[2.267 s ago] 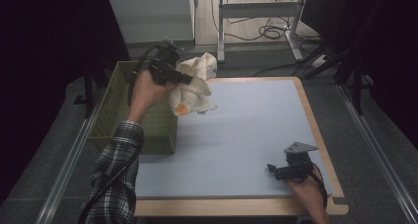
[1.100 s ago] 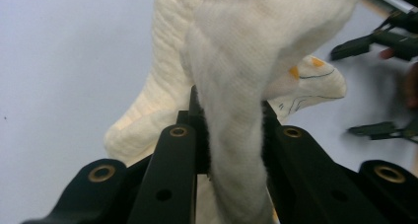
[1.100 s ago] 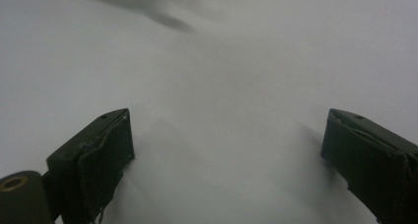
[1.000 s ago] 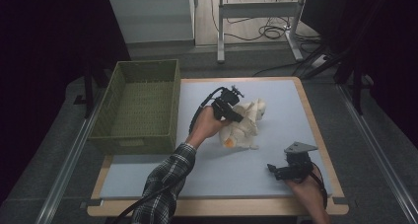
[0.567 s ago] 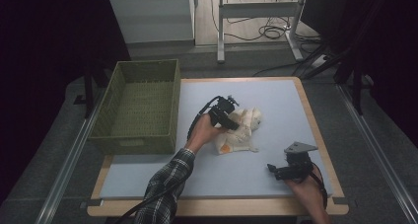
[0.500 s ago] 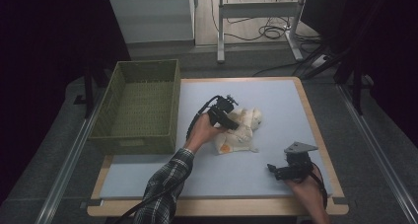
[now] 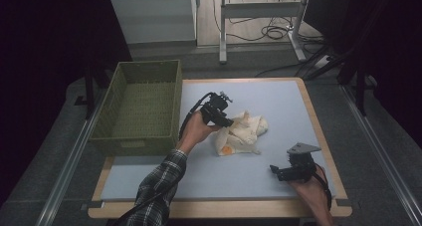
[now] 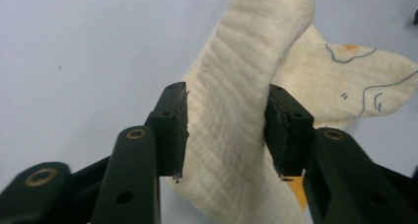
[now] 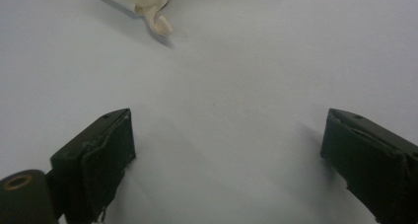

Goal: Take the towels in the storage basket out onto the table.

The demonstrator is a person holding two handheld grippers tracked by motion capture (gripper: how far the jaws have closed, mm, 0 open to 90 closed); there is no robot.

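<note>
Blue surface (image 7: 278, 186), green basket (image 7: 137, 136) at its left (bare inside), cloth (image 7: 244, 134) down mid-surface; left gripper (image 8: 226, 130) has just been loosening, a fold between its jaws; right gripper (image 9: 226, 150) spread wide, idle; next, lift clear and spread the cloth

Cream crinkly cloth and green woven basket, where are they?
cream crinkly cloth (image 7: 246, 131), high view, on its bunched middle
green woven basket (image 7: 141, 107), high view, on its bare floor
</note>
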